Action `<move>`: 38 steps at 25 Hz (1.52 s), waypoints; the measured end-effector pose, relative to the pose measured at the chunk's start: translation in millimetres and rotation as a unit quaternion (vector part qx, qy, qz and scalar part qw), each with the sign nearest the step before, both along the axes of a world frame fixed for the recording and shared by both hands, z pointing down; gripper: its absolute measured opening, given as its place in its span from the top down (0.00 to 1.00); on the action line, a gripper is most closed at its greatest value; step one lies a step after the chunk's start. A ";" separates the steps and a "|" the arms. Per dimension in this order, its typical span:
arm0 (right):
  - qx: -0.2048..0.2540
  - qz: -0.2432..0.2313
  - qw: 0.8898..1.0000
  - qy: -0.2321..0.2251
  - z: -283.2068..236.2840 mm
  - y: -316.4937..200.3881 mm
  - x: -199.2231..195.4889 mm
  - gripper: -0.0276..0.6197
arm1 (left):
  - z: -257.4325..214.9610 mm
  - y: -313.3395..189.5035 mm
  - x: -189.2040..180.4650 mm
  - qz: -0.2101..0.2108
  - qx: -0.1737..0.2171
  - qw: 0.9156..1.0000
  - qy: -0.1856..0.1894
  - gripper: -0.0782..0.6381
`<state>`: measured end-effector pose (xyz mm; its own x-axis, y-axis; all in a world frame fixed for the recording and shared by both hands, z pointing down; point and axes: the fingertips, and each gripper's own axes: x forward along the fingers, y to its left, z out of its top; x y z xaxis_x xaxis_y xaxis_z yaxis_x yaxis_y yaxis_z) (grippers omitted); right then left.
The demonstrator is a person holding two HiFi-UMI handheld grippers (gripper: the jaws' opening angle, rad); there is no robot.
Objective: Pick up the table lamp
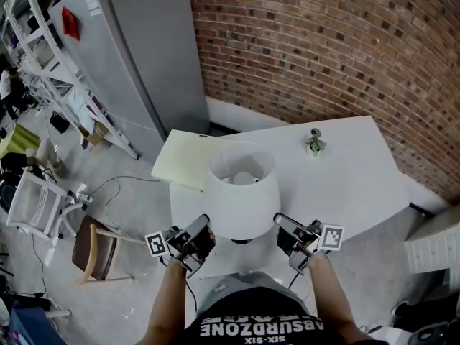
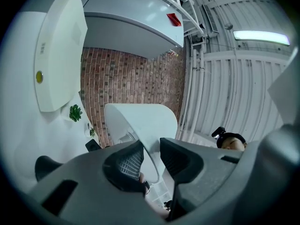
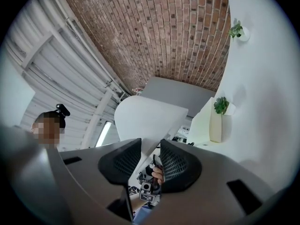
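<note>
The table lamp has a white drum shade and stands near the front edge of the white table. A bulb shows inside the shade, and a dark base peeks out under it. My left gripper is at the shade's lower left rim, my right gripper at its lower right rim. In the left gripper view the shade wall runs between the jaws of that gripper and the pads pinch it. The right gripper view shows the same: the shade is clamped in my right gripper.
A pale yellow board lies at the table's left corner and a small potted plant stands at the back. Behind are a brick wall and a grey cabinet. A brown chair sits on the floor to the left.
</note>
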<state>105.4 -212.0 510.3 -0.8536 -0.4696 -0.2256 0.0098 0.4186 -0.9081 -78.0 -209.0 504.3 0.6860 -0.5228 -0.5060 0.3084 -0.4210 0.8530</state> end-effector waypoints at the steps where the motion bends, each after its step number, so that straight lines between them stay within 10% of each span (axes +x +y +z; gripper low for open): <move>1: 0.003 0.000 1.000 0.000 -1.9 -0.1 0.1 0.77 | -2.0 -0.1 0.2 0.000 0.003 1.000 0.000 0.73; 38: 0.082 0.012 0.996 -0.023 -78.3 6.8 2.9 0.77 | -86.6 5.6 3.1 0.011 0.120 0.993 -0.022 0.74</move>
